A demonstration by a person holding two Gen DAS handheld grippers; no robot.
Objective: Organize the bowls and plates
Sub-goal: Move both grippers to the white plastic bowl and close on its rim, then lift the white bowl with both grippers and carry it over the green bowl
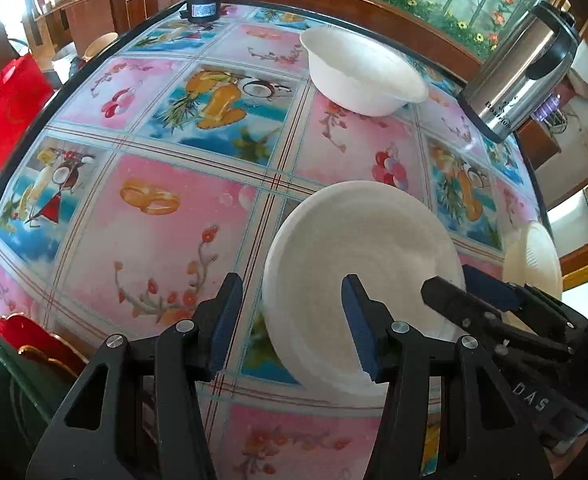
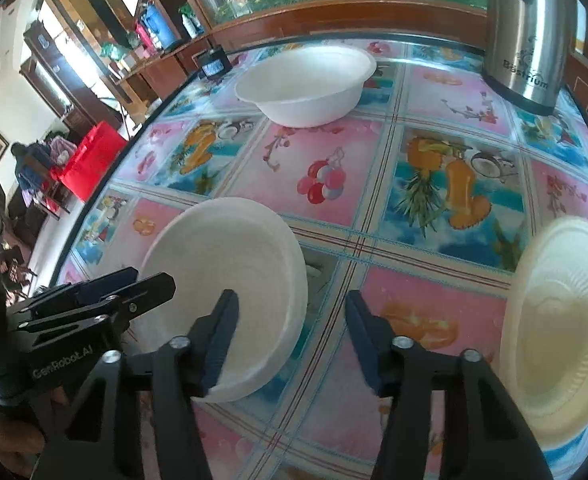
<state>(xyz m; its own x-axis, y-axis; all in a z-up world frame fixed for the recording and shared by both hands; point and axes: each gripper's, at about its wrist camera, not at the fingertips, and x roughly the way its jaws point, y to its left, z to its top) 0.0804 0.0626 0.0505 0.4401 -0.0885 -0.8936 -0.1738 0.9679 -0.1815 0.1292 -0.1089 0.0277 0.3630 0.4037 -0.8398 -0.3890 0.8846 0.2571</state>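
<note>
A white bowl (image 1: 357, 256) (image 2: 230, 276) lies near the table's front. My left gripper (image 1: 292, 320) is open, its jaws straddling the bowl's near left rim. My right gripper (image 2: 292, 340) is open and empty, its left finger over the bowl's right rim; it also shows in the left wrist view (image 1: 469, 300). A second white bowl (image 1: 361, 72) (image 2: 305, 84) stands at the far side. A cream ribbed plate (image 2: 557, 328) (image 1: 533, 264) lies to the right, by my right gripper.
A steel thermos jug (image 1: 525, 72) (image 2: 529, 32) stands at the far right. A small black can (image 1: 202, 6) sits at the far edge. The table (image 1: 166, 216) has a colourful fruit-print cover. Red and green objects (image 1: 22, 344) lie at the near left.
</note>
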